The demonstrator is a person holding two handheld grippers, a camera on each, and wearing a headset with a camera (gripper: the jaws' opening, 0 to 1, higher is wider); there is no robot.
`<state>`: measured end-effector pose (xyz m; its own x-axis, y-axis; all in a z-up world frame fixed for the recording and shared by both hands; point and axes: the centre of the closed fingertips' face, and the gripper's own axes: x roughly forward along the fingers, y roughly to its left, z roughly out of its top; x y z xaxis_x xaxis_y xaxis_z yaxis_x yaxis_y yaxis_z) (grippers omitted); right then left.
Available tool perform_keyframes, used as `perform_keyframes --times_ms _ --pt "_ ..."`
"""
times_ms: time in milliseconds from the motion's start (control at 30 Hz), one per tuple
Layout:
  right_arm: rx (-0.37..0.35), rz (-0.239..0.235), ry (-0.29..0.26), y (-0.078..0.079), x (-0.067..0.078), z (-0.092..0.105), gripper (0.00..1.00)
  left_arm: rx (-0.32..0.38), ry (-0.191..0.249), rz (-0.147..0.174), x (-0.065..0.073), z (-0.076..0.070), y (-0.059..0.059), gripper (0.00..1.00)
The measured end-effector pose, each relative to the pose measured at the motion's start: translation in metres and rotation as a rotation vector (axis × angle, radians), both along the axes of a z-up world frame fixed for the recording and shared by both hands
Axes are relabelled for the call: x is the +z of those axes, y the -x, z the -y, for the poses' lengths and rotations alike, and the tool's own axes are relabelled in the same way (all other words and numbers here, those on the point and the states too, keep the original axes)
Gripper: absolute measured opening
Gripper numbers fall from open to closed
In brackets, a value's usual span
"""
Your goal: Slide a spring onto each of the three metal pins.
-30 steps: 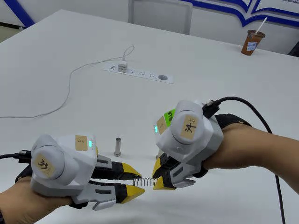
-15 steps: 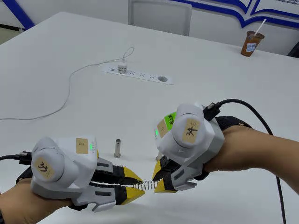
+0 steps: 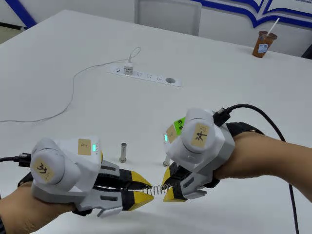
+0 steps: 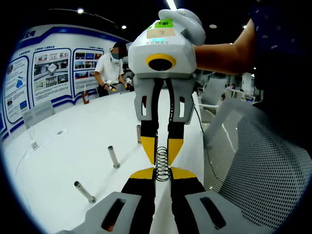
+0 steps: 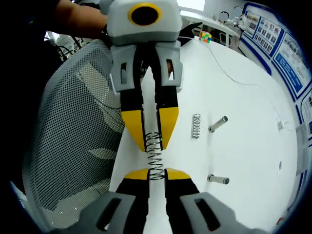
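A thin wire spring (image 3: 157,189) stretches level between my two grippers just above the white table. My left gripper (image 3: 145,191) is shut on one end of the spring (image 4: 162,163), and my right gripper (image 3: 168,188) is shut on the other end of it (image 5: 154,152). Both have yellow tips that face each other a short gap apart. One metal pin (image 3: 123,152) stands upright just beyond the left gripper. Another pin (image 3: 166,161) peeks out behind the right gripper. A third pin (image 4: 84,191) stands near the table's edge. A second loose spring (image 5: 196,126) lies on the table beside a pin (image 5: 218,124).
A white power strip (image 3: 144,76) with its cable lies at mid table. An iced drink cup (image 3: 263,44) stands far right at the back. A grey mesh chair (image 5: 73,126) sits at the near table edge. A person (image 4: 108,68) stands in the background.
Half a second ago the two grippers had closed in and squeezed the spring short. They have drawn slightly apart again, so the spring is longer now.
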<state>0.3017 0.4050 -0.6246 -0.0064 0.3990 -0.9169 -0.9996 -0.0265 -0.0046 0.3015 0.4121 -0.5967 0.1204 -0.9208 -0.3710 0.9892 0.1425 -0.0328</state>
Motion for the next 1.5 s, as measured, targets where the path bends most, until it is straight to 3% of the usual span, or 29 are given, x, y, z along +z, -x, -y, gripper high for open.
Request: perform_keyframes --times_ms 667,1000,1500 --pt "-0.018 0.007 -0.073 0.000 0.030 -0.022 0.12 0.014 -0.012 -0.017 -0.011 0.000 -0.002 0.10" --pt "0.009 0.013 -0.072 0.003 0.033 -0.033 0.12 0.014 -0.012 -0.022 -0.013 0.000 -0.001 0.10" --pt "0.010 0.009 -0.057 0.003 0.032 -0.031 0.12 0.012 -0.016 -0.019 -0.014 0.002 -0.001 0.11"
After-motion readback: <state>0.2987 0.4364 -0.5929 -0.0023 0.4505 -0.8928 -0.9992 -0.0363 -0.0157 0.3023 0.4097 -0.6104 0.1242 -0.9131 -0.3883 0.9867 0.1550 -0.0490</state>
